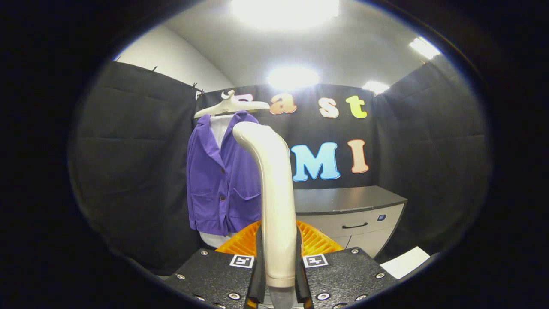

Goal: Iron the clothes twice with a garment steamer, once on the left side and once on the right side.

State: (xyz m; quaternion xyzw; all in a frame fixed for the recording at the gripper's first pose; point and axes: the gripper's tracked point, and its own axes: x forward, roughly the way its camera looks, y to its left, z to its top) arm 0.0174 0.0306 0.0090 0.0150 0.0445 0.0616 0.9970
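No readable text; only coded square markers (241, 261) on the tool (279, 274).

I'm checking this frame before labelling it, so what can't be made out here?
- Gripper view: the steamer head's face points away.
- The purple jacket has its right edge behind the steamer.
- The hand-held gripper, shut on the steamer, hides its lower handle.
- The cabinet base is cut off.

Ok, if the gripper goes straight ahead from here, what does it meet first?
Probably the purple jacket on its hanger, just beyond the steamer held in the gripper. The steamer's head would touch first; depth is unclear.
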